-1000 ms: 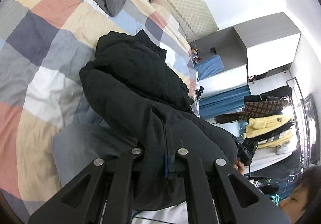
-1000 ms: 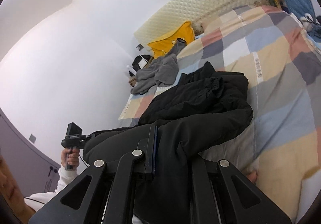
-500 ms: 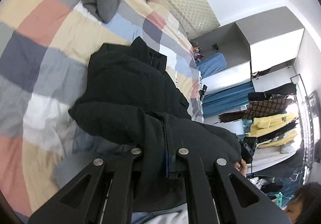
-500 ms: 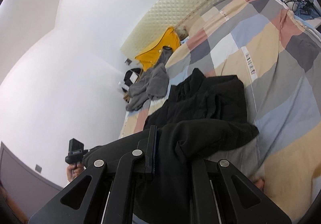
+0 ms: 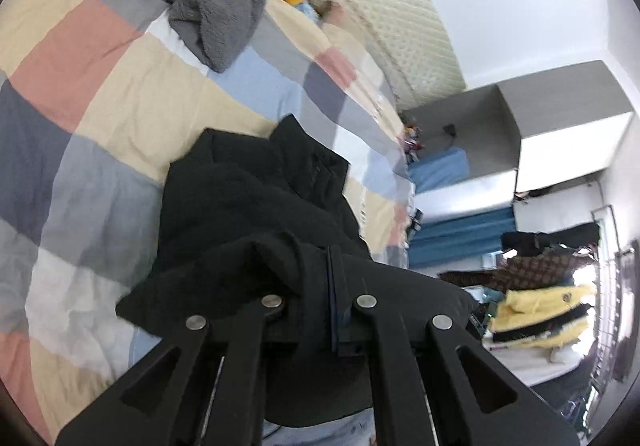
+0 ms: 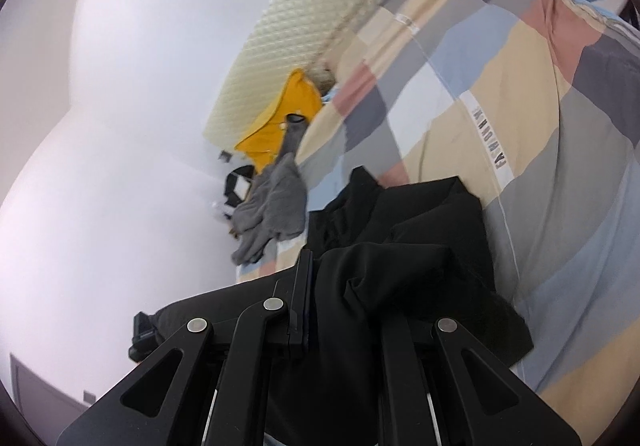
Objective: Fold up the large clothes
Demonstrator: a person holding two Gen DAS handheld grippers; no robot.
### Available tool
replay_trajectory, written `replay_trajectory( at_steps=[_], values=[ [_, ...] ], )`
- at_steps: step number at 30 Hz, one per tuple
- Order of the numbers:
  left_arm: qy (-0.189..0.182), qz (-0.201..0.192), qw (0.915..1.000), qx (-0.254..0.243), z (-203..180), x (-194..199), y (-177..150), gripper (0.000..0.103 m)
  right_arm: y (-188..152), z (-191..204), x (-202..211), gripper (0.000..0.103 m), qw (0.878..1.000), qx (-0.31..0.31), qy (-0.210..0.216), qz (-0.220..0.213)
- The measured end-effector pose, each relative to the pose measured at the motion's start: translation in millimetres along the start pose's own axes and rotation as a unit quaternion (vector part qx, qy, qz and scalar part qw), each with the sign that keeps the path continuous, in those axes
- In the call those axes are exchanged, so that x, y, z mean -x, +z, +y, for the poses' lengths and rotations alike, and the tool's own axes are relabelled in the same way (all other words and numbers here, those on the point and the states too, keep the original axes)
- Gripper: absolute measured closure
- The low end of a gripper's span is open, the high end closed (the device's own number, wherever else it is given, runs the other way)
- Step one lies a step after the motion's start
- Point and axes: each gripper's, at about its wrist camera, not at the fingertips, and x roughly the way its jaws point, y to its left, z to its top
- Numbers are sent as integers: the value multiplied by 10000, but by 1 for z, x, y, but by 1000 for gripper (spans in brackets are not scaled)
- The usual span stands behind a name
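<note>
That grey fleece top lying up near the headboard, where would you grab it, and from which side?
I would grip the rounded, bunched end of the grey fleece top that points down the patchwork quilt. It stands proud as a thick lump, so jaws can close around it. Approach from the foot of the bed, past the black jacket, probably the clearest path.

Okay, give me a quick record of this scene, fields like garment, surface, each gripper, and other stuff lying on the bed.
garment: black jacket, partly folded, near edge lifted
surface: patchwork quilt on a bed
left gripper: shut on the jacket's near edge
right gripper: shut on the jacket's near edge
other clothes: grey fleece, yellow garment by the headboard
</note>
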Motion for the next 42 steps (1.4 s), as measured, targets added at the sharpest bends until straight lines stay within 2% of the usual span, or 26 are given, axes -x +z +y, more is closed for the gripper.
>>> replay_trajectory(
  at_steps=[3, 11, 22, 26, 29, 32, 36, 38, 40, 41, 42],
  values=[
    [167, -63, 9997, 194, 4, -17, 21, 96, 15, -16, -24, 96, 9996, -276, -114, 2],
    [1069, -281, 9917, 652, 14, -69, 67, 92, 46, -53, -85, 97, 9956, -781, -511, 127],
    [2014, -150, 9778, 564, 27, -143, 102, 92, 71, -95, -160, 97, 9899, -752, -1006, 652],
    [2288, -18, 9719, 550, 41, -173, 103, 92, 70, -114, -178, 99, 9885, -933, -914, 762],
    [2245, 5, 9735, 429, 47, -183, 103, 92, 70, -128, -182, 98, 9882, -1162, -603, 796],
    [2105, 18, 9763, 510, 52, -181, 104, 92, 72, -132, -180, 96, 9875, -1260, -424, 850],
    [2003, 108, 9785, 470, 50, -176, 99, 92, 73, -124, -171, 84, 9878, -1263, -184, 895],
    [1917, 93, 9803, 457, 47, -167, 95, 91, 73, -119, -160, 74, 9880, -1273, -11, 869],
    [1793, 76, 9823, 546, 44, -157, 90, 88, 73, -112, -148, 27, 9891, -1254, 46, 775],
    [1738, 80, 9832, 558, 41, -151, 88, 85, 73, -106, -138, 20, 9902, -1208, 26, 706],
    [1692, 102, 9841, 533, 37, -143, 86, 82, 74, -102, -131, 19, 9910, -1155, 29, 675]
  ],
)
